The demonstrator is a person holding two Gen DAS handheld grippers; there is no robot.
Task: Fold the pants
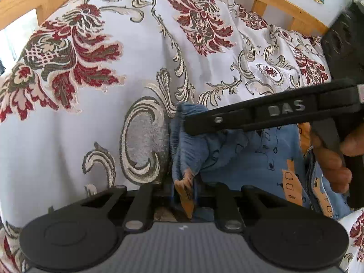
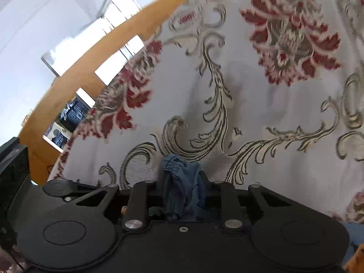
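Note:
The pants (image 1: 257, 154) are blue with orange printed shapes and lie bunched on the bedspread at the lower right of the left wrist view. My left gripper (image 1: 184, 194) is shut on a folded edge of them, where blue and orange cloth shows between the fingers. My right gripper (image 1: 190, 125) reaches in from the right, held by a hand (image 1: 329, 166), with its tips on a raised fold of the pants just above the left gripper. In the right wrist view the right gripper (image 2: 184, 193) is shut on a wad of the pants' blue cloth (image 2: 182, 173).
A white bedspread (image 1: 136, 56) with red and grey floral patterns covers the bed. A wooden bed frame (image 1: 273, 0) runs behind it, and the same bed frame (image 2: 75, 95) lies to the left. A dark box (image 1: 343, 43) stands at the far right.

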